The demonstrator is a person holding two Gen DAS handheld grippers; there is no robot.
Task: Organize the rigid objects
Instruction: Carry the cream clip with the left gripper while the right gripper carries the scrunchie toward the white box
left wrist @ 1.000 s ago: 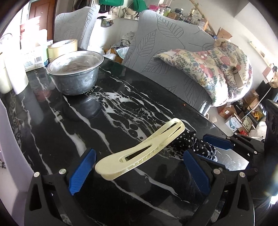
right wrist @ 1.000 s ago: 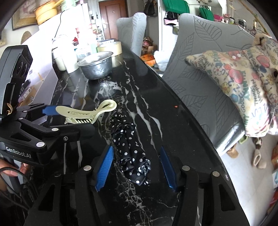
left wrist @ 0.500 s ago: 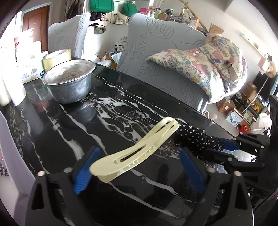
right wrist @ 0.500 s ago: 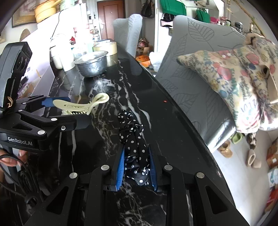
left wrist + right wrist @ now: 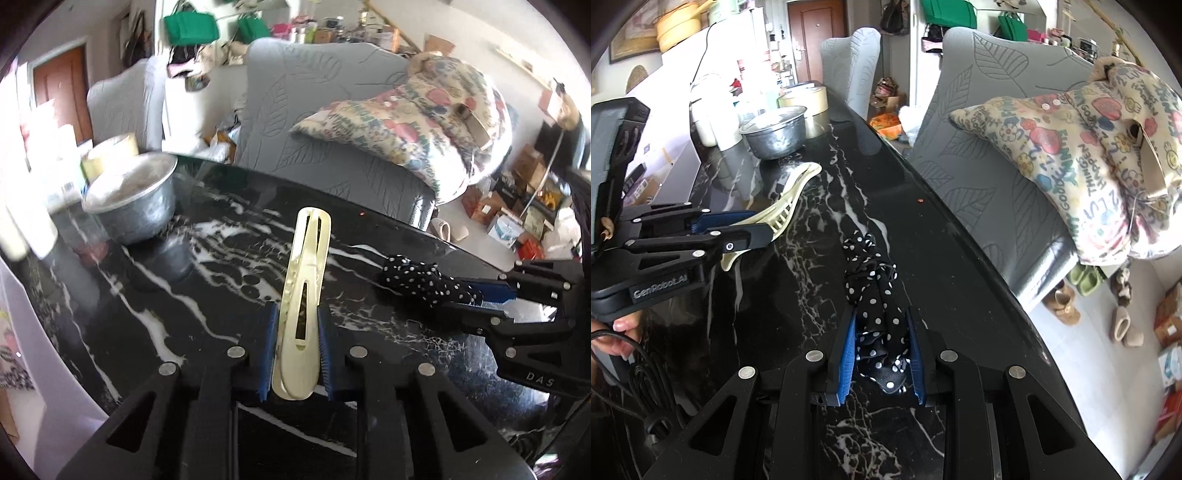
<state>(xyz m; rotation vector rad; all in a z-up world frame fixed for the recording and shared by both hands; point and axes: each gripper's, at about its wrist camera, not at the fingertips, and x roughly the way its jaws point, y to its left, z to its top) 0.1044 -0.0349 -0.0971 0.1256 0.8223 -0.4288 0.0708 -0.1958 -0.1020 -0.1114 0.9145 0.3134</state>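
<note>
Tongs on both sides are loaded: the left tongs are clamped on the wide end of a cream hair clip, whose slim tip points toward the far end of the black marble surface; the right tongs are closed on a polka-dot scrunchie near the surface's right edge. A metal bowl stands at the far end, the likely destination. Risk, in my judgement: the smooth, tapered clip may pivot or slip between the pads, and the soft scrunchie, held by one end, may sag free during carriage.
</note>
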